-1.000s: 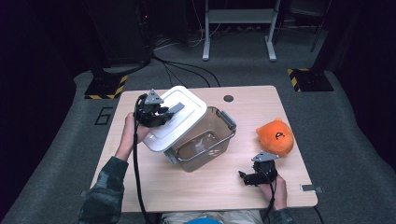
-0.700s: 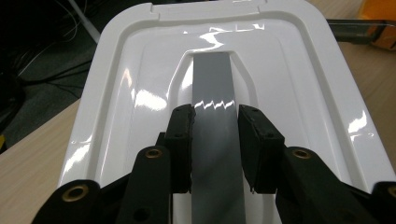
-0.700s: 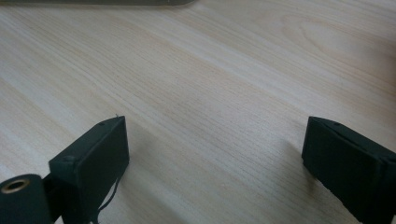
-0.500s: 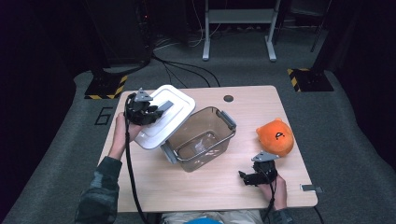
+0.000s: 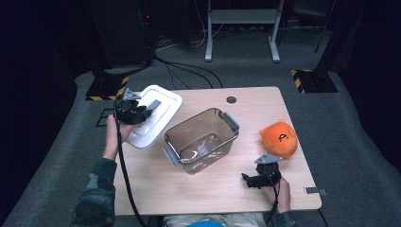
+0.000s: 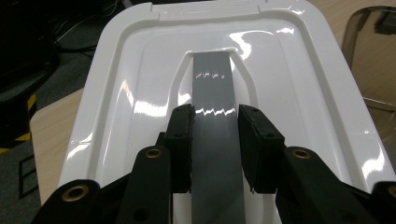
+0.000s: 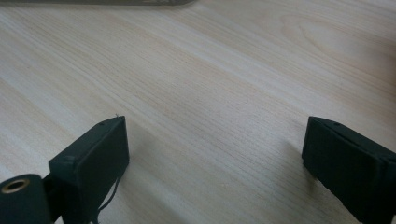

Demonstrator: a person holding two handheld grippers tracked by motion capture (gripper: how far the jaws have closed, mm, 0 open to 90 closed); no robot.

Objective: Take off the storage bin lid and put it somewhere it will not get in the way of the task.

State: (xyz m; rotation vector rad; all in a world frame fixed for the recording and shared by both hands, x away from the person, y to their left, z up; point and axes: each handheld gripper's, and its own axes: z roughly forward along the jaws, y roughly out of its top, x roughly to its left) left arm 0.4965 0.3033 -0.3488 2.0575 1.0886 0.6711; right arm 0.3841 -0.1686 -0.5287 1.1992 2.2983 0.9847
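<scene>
Overhead, the left gripper holds the white lid by its grey handle, tilted over the table's left edge, clear of the transparent brown container at mid-table. The right gripper rests near the front right, by an orange plush toy.

Left gripper view: pads clamp the grey handle from both sides.

Right gripper view: jaws stand wide over bare wood, nothing between.
</scene>
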